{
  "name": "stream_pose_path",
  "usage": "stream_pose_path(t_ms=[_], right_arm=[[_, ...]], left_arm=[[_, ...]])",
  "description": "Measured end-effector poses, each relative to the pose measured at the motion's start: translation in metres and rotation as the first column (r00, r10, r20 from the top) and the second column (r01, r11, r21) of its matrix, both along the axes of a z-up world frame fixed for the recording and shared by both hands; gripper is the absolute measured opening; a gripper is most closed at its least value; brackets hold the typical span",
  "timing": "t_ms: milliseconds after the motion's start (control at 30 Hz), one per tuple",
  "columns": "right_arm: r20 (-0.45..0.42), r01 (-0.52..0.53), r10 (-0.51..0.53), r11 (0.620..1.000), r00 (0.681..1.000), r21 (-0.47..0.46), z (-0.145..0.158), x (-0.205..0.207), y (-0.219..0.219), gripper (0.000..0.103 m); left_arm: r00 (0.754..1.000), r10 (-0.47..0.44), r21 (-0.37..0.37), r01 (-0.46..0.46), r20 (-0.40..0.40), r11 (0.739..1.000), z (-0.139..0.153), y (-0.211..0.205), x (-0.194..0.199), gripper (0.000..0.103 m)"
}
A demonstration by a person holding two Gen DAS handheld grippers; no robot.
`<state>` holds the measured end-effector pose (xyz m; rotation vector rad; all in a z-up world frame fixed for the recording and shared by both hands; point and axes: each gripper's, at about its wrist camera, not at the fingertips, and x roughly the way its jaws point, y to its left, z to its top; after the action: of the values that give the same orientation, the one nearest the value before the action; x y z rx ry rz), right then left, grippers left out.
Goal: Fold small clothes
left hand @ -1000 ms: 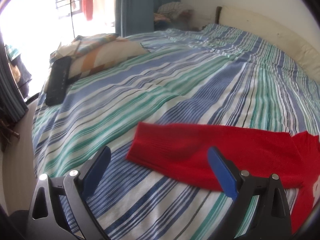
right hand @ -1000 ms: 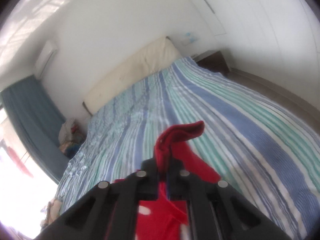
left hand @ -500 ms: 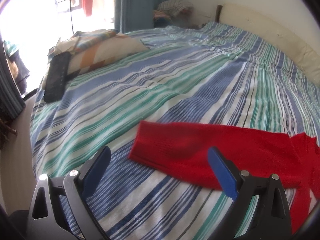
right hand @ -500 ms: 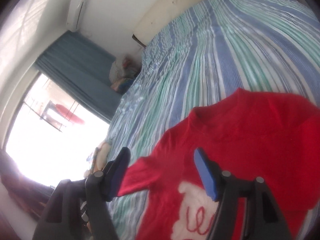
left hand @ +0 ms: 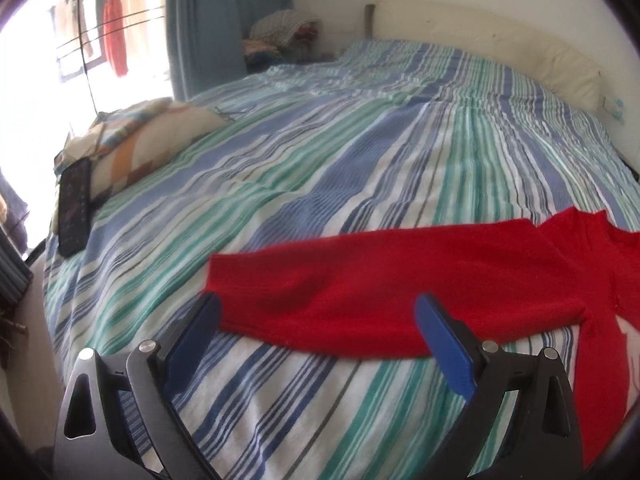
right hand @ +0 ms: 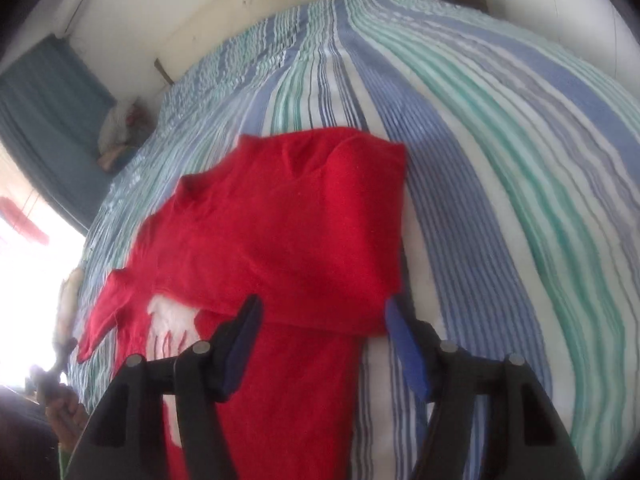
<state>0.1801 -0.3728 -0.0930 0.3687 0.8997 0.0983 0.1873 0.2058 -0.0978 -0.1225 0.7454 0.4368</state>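
On the striped bed [right hand: 500,128], a red sweater [right hand: 280,220] lies, apparently half-folded.

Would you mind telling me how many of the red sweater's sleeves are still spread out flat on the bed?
1. One sleeve lies stretched out across the striped bedspread; the other sleeve is already folded over the red sweater.
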Motion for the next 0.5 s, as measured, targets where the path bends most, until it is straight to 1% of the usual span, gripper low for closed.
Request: stream_pose_path(t_ms=[33, 100, 200, 233, 300, 333, 367, 400, 500], right_arm=[[0.042, 0.006, -0.005, 1.000, 0.999, -0.030, 0.008, -0.014, -0.002, 0.072], [0.111, 0.040, -0.029, 0.995, 0.993, -0.094, 0.018, -0.041, -0.010, 0.075], [0.189, 0.122, -0.091, 0.979, 0.978, -0.162, 0.024, -0.076, -0.022, 0.076], [0.206, 0.154, -0.115, 0.971, 0.972, -0.184, 0.023, -0.085, -0.027, 0.076], [0.221, 0.217, -0.166, 0.949, 0.961, -0.230, 0.015, -0.100, -0.038, 0.077], [0.216, 0.248, -0.198, 0.940, 0.956, -0.236, 0.011, -0.105, -0.044, 0.077], [0.205, 0.272, -0.227, 0.935, 0.952, -0.228, 0.005, -0.108, -0.050, 0.077], [0.193, 0.295, -0.256, 0.931, 0.947, -0.215, -0.001, -0.111, -0.057, 0.077], [0.178, 0.361, -0.331, 0.915, 0.927, -0.178, -0.014, -0.119, -0.071, 0.077]], left_arm=[[0.998, -0.063, -0.009, 0.063, -0.019, 0.998, -0.001, -0.008, 0.003, 0.098], [0.983, -0.177, -0.016, 0.176, -0.055, 0.984, -0.007, -0.028, 0.008, 0.098], [0.954, -0.278, 0.064, 0.286, -0.113, 0.956, -0.016, -0.058, 0.023, 0.099], [0.941, -0.309, 0.065, 0.320, -0.136, 0.945, -0.020, -0.065, 0.030, 0.101], [0.906, -0.369, 0.010, 0.379, -0.208, 0.925, -0.033, -0.071, 0.046, 0.102], [0.889, -0.381, -0.023, 0.388, -0.254, 0.921, -0.043, -0.071, 0.053, 0.103], [0.886, -0.369, -0.033, 0.375, -0.282, 0.926, -0.053, -0.071, 0.056, 0.103], [0.890, -0.374, -0.040, 0.377, -0.260, 0.925, -0.056, -0.070, 0.057, 0.103], [0.900, -0.383, -0.033, 0.385, -0.208, 0.922, -0.053, -0.067, 0.045, 0.103]])
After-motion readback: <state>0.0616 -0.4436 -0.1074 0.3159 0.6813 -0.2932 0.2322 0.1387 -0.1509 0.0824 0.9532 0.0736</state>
